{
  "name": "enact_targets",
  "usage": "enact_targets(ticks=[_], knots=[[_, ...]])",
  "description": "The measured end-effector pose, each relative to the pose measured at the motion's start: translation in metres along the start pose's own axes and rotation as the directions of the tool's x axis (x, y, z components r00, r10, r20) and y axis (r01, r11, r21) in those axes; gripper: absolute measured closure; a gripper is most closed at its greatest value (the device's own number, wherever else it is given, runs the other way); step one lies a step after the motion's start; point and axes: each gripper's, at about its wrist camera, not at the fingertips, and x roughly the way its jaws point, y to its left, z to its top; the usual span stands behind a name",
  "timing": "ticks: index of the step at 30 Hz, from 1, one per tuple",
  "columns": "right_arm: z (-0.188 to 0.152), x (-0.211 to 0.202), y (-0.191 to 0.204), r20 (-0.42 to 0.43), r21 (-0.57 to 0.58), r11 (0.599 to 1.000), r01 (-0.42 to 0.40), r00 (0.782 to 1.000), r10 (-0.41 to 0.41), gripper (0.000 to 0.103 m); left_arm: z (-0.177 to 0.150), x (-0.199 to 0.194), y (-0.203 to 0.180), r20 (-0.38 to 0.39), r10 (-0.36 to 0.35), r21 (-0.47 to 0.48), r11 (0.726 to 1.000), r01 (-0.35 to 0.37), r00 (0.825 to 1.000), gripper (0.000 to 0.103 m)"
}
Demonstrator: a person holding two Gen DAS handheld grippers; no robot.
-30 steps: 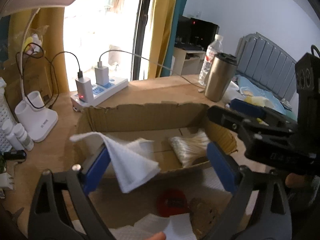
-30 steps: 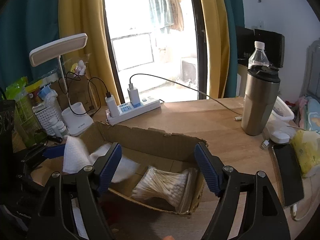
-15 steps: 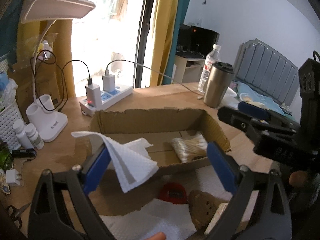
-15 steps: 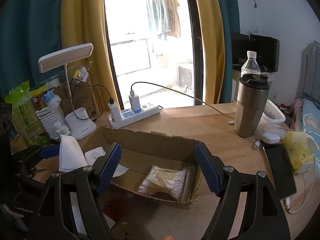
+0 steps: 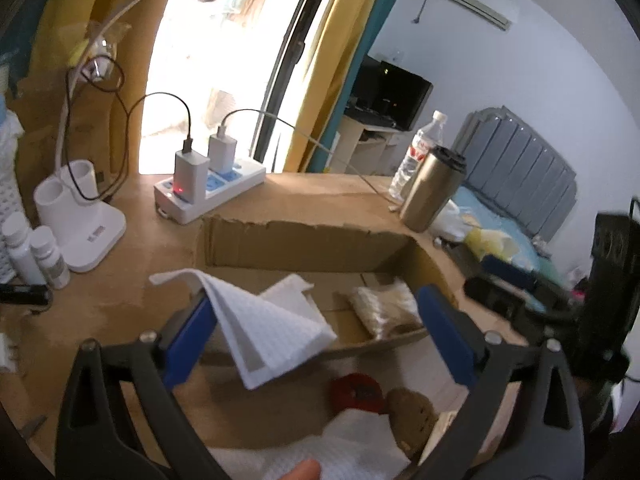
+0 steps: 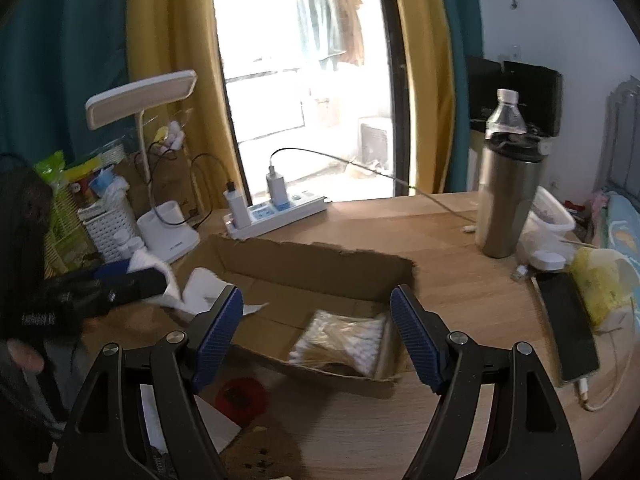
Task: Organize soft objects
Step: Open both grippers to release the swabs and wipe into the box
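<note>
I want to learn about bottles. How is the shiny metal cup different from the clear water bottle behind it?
The metal cup is wide, silver and solid, so its inside is hidden; the water bottle is narrower and see-through. The cup has a black lid; the bottle has a small white cap. The cup stands in front and hides the bottle's lower part. Both stand upright on the wooden table.

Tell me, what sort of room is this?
Most likely a bedroom with a desk by a balcony door: a padded grey headboard with bedding, a wooden desk holding a lamp and power strip.
</note>
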Motion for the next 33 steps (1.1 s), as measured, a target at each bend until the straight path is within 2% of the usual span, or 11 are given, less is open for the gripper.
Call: enact_targets(ticks=[10,15,19,22,23,25,29,33], knots=[[-0.005,0.045,0.044,-0.085,-0.109,0.987,-0.121,0.99,0.112,0.024,0.013,0.0,0.018,-0.003,-0.138,-0.015,0.99,0.138,0.99,0.004],[-0.004,0.063,0.065,-0.117,-0.144,0.968,-0.206,0.975,0.19,0.025,0.014,-0.002,0.032,0.001,-0.16,-0.068,0.985,0.16,0.987,0.004],[-0.003,0.072,0.075,-0.127,-0.151,0.958,-0.243,0.966,0.225,0.026,0.014,-0.002,0.038,-0.004,-0.164,-0.074,0.984,0.163,0.986,0.004],[-0.001,0.077,0.081,-0.126,-0.149,0.954,-0.26,0.962,0.243,0.031,0.013,-0.001,0.038,-0.012,-0.176,-0.068,0.982,0.175,0.984,0.004],[-0.001,0.078,0.081,-0.125,-0.149,0.953,-0.264,0.961,0.247,0.035,0.013,-0.001,0.038,-0.013,-0.18,-0.066,0.982,0.178,0.984,0.004],[0.0,0.082,0.084,-0.131,-0.156,0.95,-0.27,0.959,0.251,0.048,0.013,0.0,0.037,-0.016,-0.186,-0.064,0.981,0.185,0.982,0.004],[0.0,0.085,0.082,-0.123,-0.147,0.958,-0.248,0.965,0.231,0.098,0.012,0.0,0.036,-0.018,-0.192,-0.058,0.98,0.191,0.981,0.004],[0.004,0.083,0.069,-0.098,-0.125,0.976,-0.178,0.981,0.167,0.1,0.012,0.001,0.034,-0.021,-0.177,-0.048,0.983,0.176,0.984,0.004]])
